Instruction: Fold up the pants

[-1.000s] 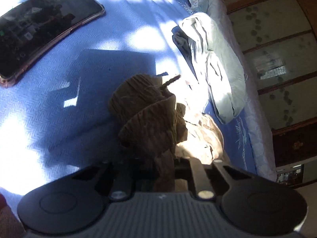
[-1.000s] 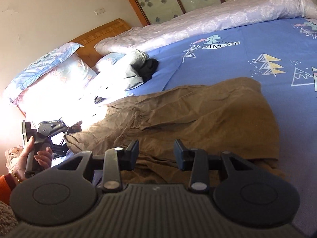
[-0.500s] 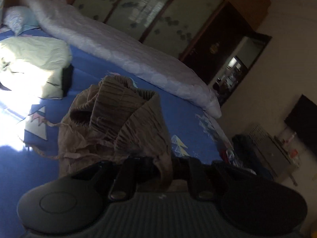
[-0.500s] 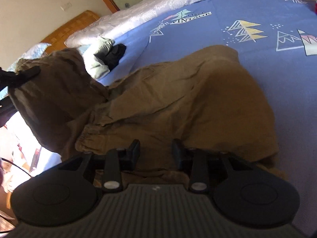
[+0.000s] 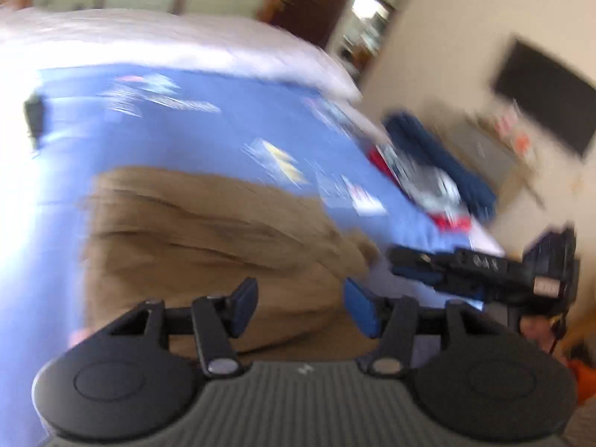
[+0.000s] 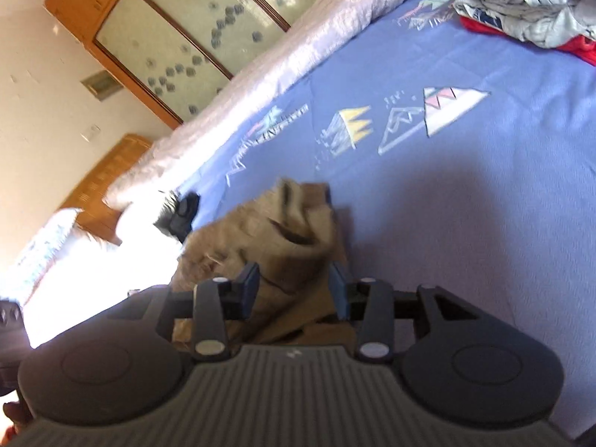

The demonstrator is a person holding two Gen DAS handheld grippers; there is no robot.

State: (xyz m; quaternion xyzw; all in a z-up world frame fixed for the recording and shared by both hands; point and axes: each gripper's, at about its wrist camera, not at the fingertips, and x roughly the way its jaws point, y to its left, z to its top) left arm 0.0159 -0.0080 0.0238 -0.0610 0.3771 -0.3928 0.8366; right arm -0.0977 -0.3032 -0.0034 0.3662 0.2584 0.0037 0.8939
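One pair of brown corduroy pants (image 5: 208,238) lies bunched on the blue patterned bed sheet (image 6: 465,193), near its middle. Left hand-held gripper (image 5: 300,307): released, empty. Right hand-held gripper (image 6: 294,290): released, fingers straddling the cloth. One clothes heap (image 6: 521,7) sits at the far corner.

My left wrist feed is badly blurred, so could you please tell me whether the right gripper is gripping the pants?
Observer: No. In the right wrist view the right gripper is open, with the pants bunched up between its fingers.
Operator: Thank you. Is anything lying close to them?
Observer: A dark garment lies just past the pants, toward the headboard.
Operator: And the clothes pile?
Observer: The pile is well apart from the pants, with bare sheet in between.
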